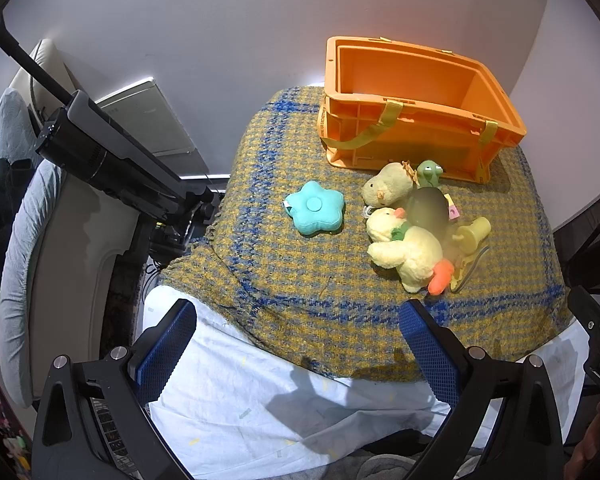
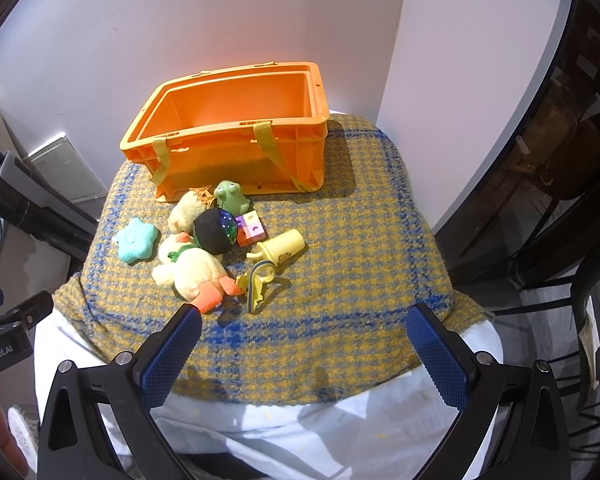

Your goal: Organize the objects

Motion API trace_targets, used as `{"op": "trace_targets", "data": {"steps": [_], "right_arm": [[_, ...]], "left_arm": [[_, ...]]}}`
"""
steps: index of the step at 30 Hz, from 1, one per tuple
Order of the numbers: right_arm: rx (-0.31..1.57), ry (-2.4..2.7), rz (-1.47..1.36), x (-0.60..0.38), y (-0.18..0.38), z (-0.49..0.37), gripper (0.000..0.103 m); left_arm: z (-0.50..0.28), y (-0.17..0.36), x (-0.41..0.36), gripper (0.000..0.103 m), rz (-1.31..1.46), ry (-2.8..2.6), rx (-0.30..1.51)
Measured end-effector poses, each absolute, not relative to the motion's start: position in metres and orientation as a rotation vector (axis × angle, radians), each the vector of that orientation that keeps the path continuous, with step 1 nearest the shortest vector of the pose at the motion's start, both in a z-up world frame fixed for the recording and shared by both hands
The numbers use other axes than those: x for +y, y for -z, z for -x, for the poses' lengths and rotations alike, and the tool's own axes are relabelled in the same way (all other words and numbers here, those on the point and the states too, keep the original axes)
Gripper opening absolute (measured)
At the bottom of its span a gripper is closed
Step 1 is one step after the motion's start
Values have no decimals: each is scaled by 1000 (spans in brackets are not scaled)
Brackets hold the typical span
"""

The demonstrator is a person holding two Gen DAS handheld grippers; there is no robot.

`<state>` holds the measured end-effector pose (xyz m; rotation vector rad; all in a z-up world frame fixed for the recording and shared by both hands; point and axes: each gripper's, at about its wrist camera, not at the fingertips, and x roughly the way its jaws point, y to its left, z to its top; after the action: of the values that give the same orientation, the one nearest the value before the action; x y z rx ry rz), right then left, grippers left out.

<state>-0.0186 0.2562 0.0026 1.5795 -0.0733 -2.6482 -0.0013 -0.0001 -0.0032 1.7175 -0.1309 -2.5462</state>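
Both claws (image 1: 298,344) (image 2: 304,350) gape short of toys (image 2: 204,252).

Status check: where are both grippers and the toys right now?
Left gripper open, right gripper open, both holding nothing. Orange plastic crate sits empty on the yellow-and-blue woven blanket. Toy pile in front of it, teal star-shaped plush apart. Nothing blocking.
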Motion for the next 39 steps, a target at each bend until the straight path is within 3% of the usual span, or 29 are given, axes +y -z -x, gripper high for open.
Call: {"op": "trace_targets", "data": {"steps": [39], "right_arm": [[-103,2631,-1564,257,-3,15,102]], "left_arm": [[-3,6,2,103,-1705,2534,-120]]}}
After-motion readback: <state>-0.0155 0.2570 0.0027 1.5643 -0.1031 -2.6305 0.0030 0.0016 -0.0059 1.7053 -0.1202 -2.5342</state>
